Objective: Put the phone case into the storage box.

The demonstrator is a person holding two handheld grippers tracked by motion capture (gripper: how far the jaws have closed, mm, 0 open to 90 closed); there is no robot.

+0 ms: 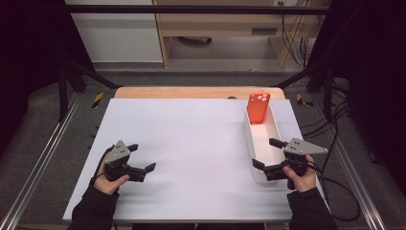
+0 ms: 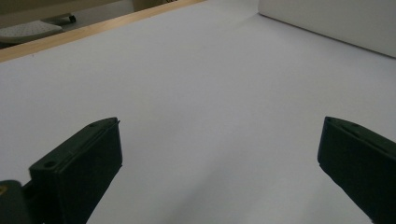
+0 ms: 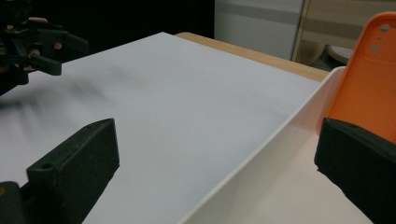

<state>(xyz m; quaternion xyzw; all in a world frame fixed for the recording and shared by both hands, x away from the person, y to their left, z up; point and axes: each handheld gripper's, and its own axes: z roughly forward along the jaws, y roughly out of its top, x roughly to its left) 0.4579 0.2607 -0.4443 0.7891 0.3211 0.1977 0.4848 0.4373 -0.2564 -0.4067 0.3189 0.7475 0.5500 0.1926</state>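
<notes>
Both grippers, left and right, gape empty; orange silicone phone case leans untouched in the long white plastic tray at the table's right edge.

A sheet covers the table, whose far edge shows behind it. On the right side of the sheet a long tray runs from near to far. A phone case stands in the tray's far end, leaning on its far wall. The right gripper sits at the tray's near end, one jaw on each side of the left wall. The left gripper sits over the sheet's near left, well apart from the tray.
</notes>
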